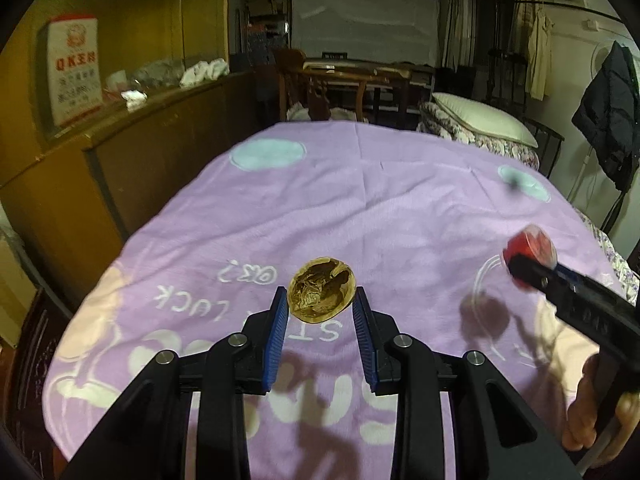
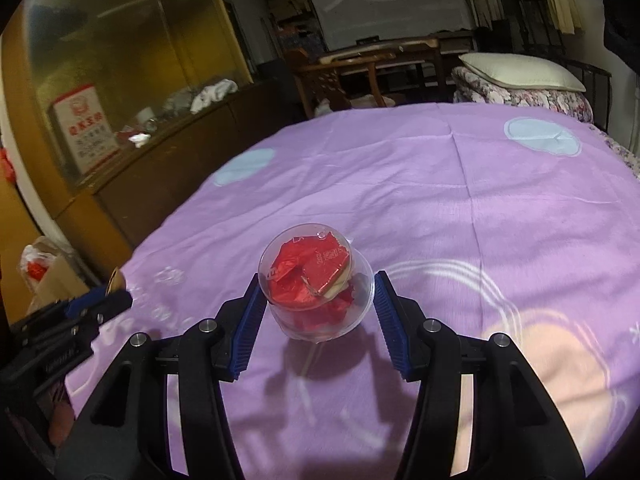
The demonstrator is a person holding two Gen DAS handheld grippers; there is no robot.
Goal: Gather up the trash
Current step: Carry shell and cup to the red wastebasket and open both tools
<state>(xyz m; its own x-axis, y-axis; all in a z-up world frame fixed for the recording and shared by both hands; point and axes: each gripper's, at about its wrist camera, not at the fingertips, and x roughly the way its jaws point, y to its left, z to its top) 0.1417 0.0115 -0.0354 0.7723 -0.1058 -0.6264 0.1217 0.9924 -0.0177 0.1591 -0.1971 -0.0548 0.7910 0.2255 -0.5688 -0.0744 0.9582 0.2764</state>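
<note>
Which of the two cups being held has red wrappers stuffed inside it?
The clear cup in the right gripper; the left gripper holds a gold foil cup.

Two tongs: left (image 1: 320, 304), right (image 2: 316, 292). One gold foil cup (image 1: 322, 290). One clear plastic cup (image 2: 316, 284) of red wrappers. One purple bedsheet (image 2: 440, 200) with two pale blue spots. One pillow (image 2: 520, 70). One red-and-white box (image 1: 76, 68). One dark jacket (image 1: 608, 120).

Cup (image 2: 316, 284) with wrappers (image 2: 308, 276) inside, between right gripper (image 2: 318, 312) fingers, above blanket (image 2: 460, 208). Foil piece (image 1: 322, 290) between left gripper (image 1: 322, 316) fingers, leftward. Pillow (image 2: 520, 72) behind.
</note>
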